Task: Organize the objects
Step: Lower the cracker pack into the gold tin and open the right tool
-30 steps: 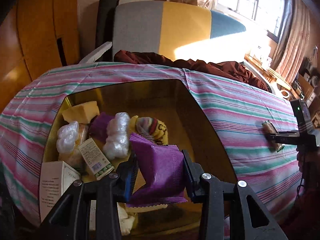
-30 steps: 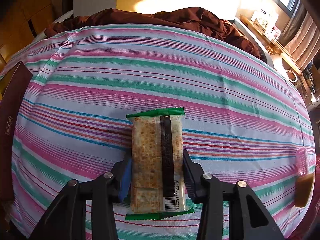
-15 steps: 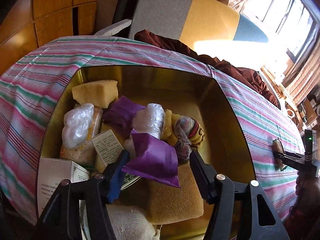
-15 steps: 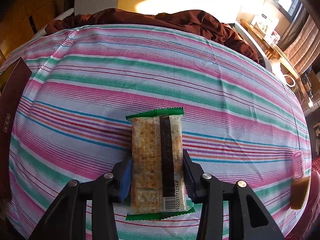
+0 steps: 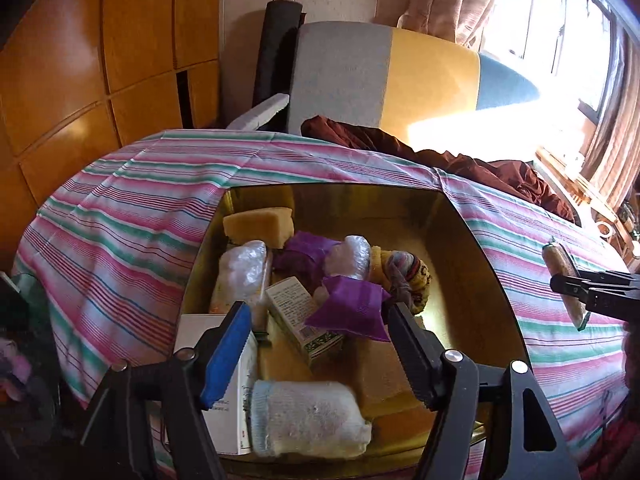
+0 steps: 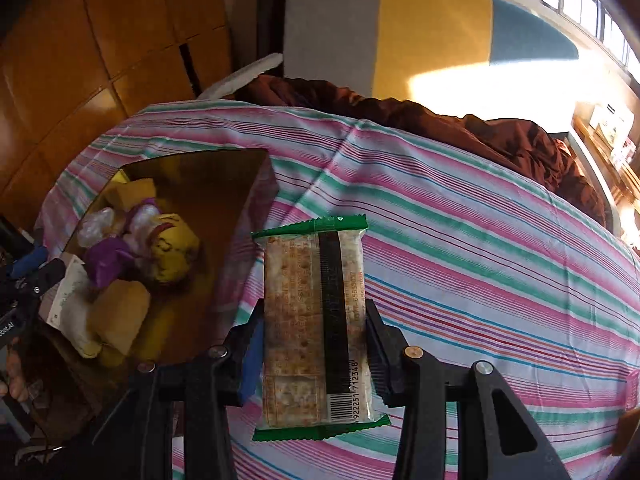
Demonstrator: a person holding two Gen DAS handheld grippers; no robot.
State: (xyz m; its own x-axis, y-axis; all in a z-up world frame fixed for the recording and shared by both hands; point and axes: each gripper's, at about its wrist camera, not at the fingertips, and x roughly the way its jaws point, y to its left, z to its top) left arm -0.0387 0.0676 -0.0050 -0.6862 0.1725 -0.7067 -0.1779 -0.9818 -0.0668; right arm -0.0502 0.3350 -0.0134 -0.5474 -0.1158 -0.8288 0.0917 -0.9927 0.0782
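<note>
Above the striped tablecloth [image 6: 500,264], the right gripper [image 6: 316,344] clamps one cracker packet [image 6: 316,320] across its width, long axis pointing straight ahead, barcode end nearest the camera. Over the gold box [image 5: 472,264], the left gripper [image 5: 316,336] is spread wide, holding nothing; two purple sachets [image 5: 352,312] and two yellow sponges [image 5: 260,224] lie inside.

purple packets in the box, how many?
2. One purple packet lies on top near the front, just ahead of the open left gripper; another sits further back beside the sponge. More may be buried.
</note>
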